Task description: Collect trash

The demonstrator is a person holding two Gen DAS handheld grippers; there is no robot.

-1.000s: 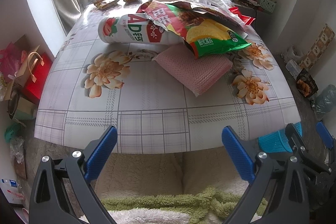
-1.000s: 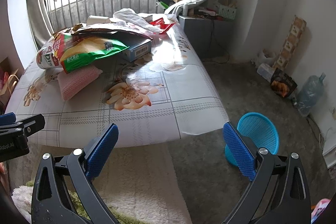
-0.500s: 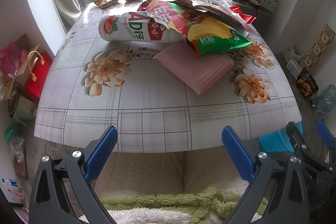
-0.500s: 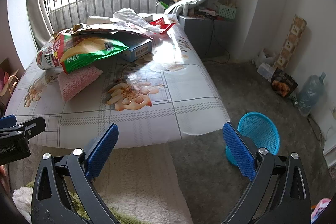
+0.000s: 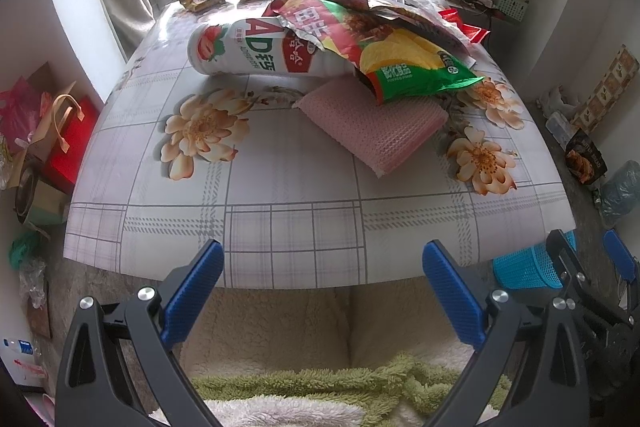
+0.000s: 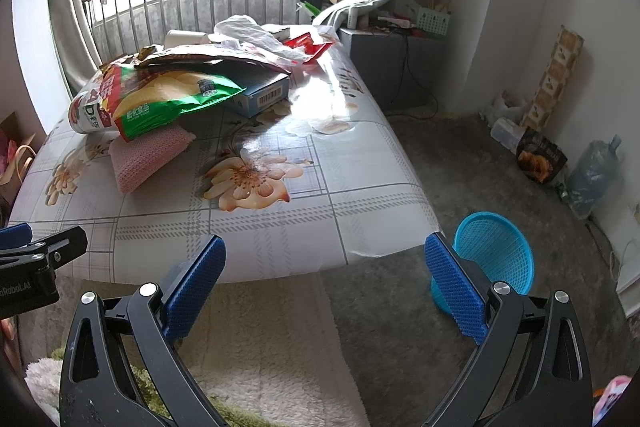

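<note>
Both grippers, left (image 5: 322, 285) and right (image 6: 325, 281), gape empty; only the right view shows the blue basket (image 6: 494, 253) whole

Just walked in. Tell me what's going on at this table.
A trash pickup, not yet started. The left gripper and right gripper both hang open and empty before the floral-cloth table. Green-and-red crisp bags, a white strawberry-print bottle and a pink textured cloth lie piled there. A blue mesh bin waits on the floor.
</note>
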